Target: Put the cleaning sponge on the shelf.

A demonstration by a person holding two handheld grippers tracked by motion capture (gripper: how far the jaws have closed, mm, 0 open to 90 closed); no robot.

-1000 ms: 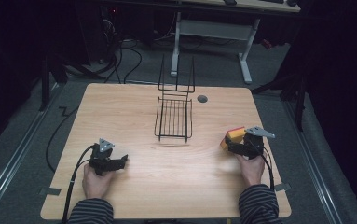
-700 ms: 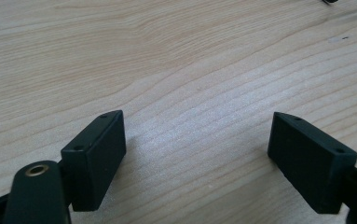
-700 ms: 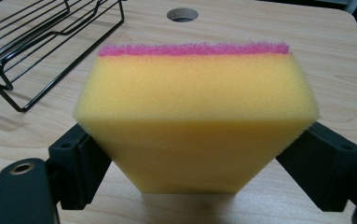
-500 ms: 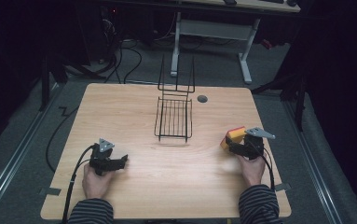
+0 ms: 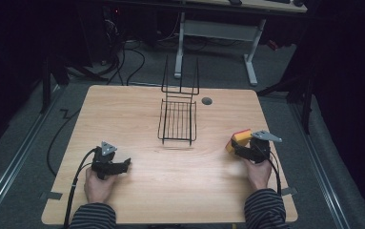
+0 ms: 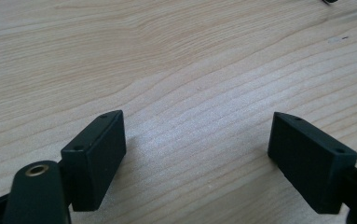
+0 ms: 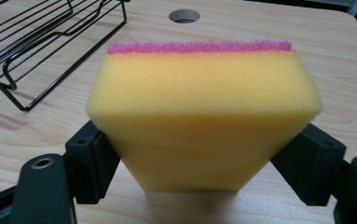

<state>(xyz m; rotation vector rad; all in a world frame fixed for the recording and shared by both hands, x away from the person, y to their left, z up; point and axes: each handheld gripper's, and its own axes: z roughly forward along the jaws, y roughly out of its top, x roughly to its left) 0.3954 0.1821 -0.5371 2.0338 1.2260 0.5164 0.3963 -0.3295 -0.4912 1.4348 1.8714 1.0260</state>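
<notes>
A dim room with cables on a grey floor and a white-legged desk frame [image 5: 216,36] behind surrounds a pale wooden table [image 5: 137,114], seen from the high view. A black wire rack [image 5: 177,119] stands at the table's middle toward the far edge, beside a round cable hole [image 5: 207,100]. A person in striped sleeves reaches in from the near edge. The left gripper [image 5: 123,166] lies low over bare wood at the near left, well apart from the rack. The right gripper [image 5: 235,147] sits near the right edge with a yellow sponge [image 5: 237,140] at its tip, off to the rack's right.

In the left gripper view, wood grain [image 6: 176,70] runs across the frame. The left gripper [image 6: 197,149] has its two black jaws spread wide, with bare table between them.

In the right gripper view, the table stretches back to the cable hole [image 7: 184,16], with the wire rack [image 7: 41,42] at upper left. The right gripper [image 7: 195,156] has just been closing, and its jaws now pinch the sponge [image 7: 199,112] from both sides, squeezing its near end narrower than the far end. The sponge is yellow foam with a pink scouring layer [image 7: 199,46] along its far edge, and rests just above the wood, apart from the rack.
</notes>
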